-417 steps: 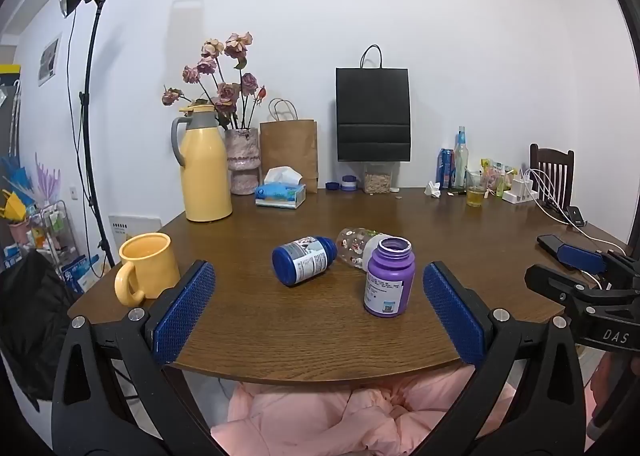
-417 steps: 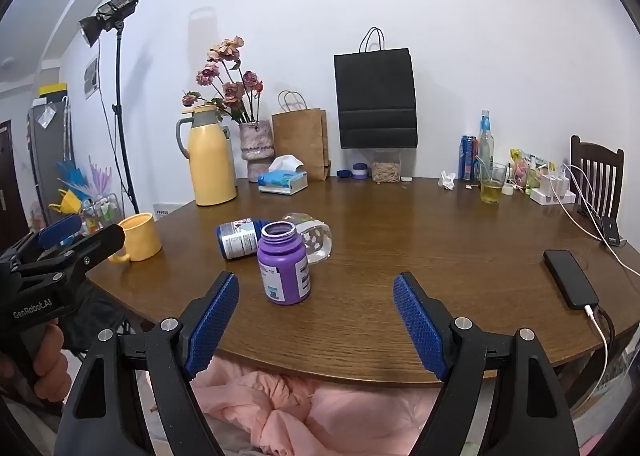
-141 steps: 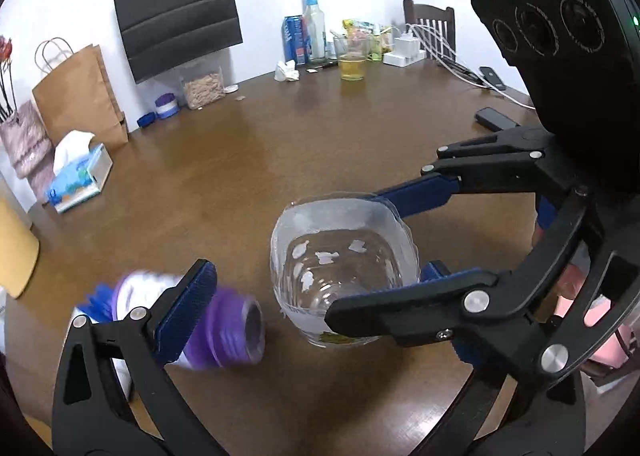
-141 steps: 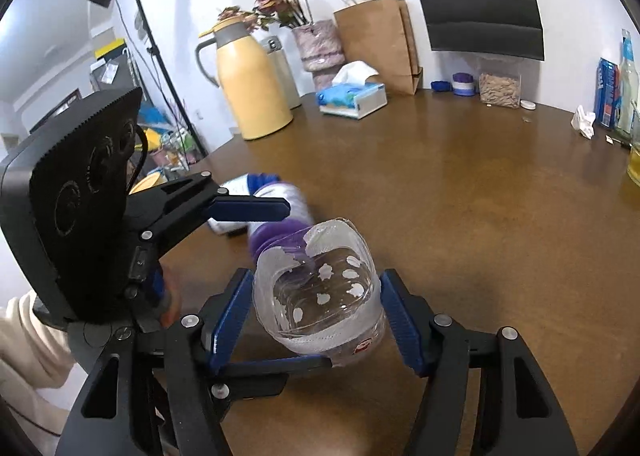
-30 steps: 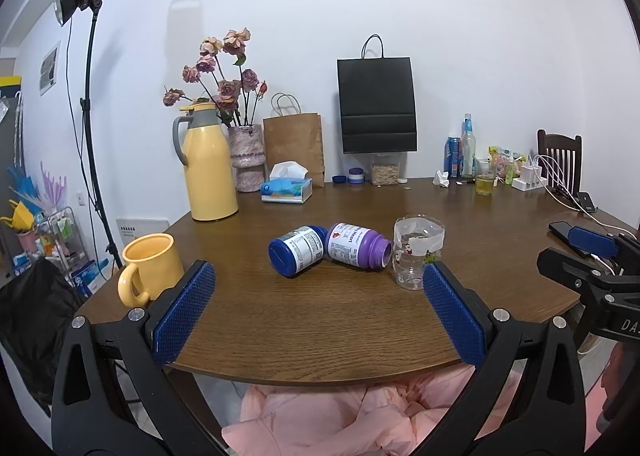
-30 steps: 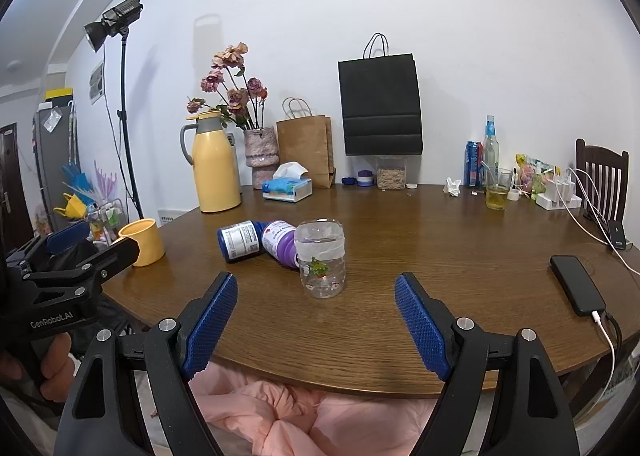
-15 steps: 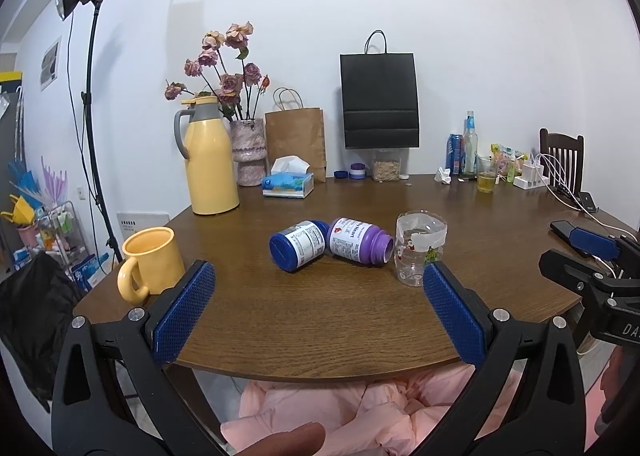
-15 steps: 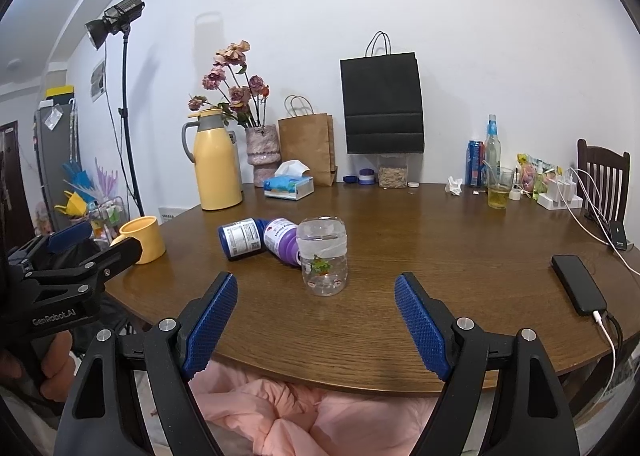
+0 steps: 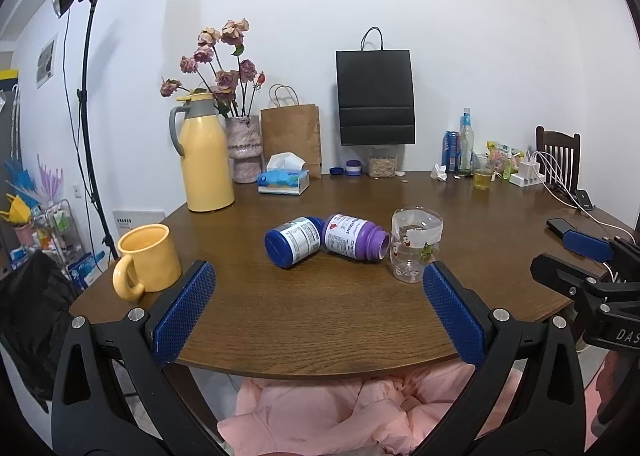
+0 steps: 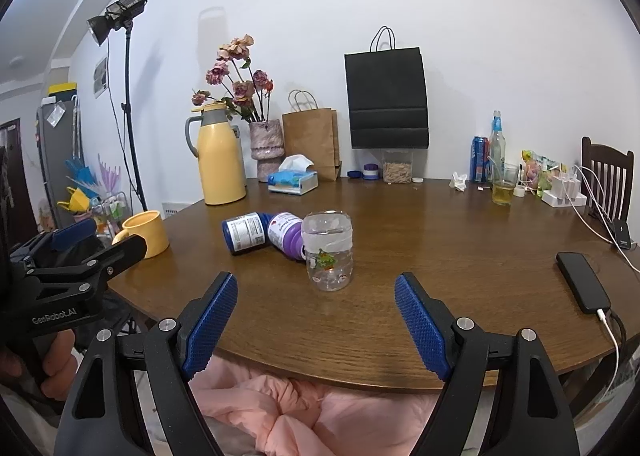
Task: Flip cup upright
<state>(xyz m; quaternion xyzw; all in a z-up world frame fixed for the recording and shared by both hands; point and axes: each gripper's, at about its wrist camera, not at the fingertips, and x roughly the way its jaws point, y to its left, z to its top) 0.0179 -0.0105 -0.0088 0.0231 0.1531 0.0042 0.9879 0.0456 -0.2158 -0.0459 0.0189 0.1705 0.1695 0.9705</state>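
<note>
Clear plastic cup [image 9: 416, 244] with printed stickers stands upright, right of centre in the left wrist view, on the brown wooden table [image 9: 320, 320], close beside a toppled purple bottle [image 9: 354, 236]. The left hand-held gripper [image 9: 318, 314] is spread wide, empty.

Right wrist view: cup [image 10: 327, 251] at centre; the right hand-held gripper [image 10: 316, 322] gapes below it, holding nothing.

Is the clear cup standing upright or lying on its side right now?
Upright. The clear cup stands on its base on the table, open rim up, beside the tipped purple bottle.
</note>
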